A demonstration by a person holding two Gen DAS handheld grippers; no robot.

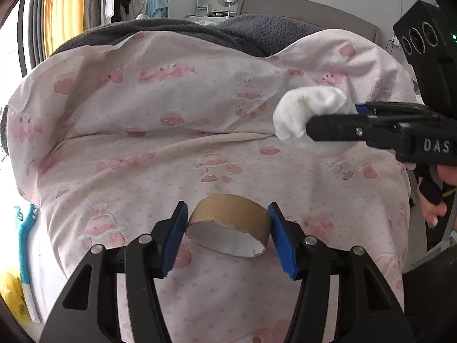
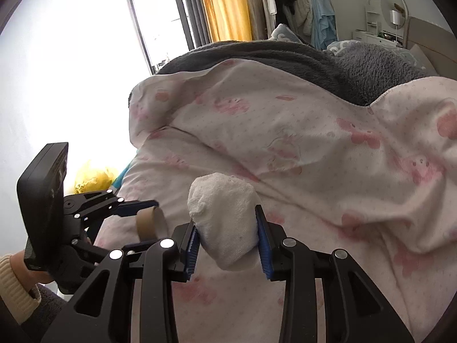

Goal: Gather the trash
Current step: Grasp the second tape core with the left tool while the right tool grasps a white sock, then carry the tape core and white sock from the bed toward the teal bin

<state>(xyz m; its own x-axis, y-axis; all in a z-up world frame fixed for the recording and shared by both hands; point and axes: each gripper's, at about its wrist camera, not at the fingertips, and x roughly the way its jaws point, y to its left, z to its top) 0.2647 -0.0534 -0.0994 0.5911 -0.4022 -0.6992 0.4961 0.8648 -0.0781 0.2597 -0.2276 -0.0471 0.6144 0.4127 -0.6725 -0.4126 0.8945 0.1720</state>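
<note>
Left gripper (image 1: 227, 230) angled down over the pink-printed quilt (image 1: 171, 143), its blue pads either side of a short cardboard tape core (image 1: 230, 225); left pad meets the core's edge, right pad looks just clear, so a firm grip cannot be confirmed. Right gripper (image 2: 227, 234) also tilted down and raised off the quilt, clamped on a wad of white tissue (image 2: 224, 217). A cream cuff (image 2: 12, 285) shows behind the left tool; hands mostly cut off. Yellow bag (image 2: 91, 178) beyond the bed edge, partly hidden and washed out by window glare.
</note>
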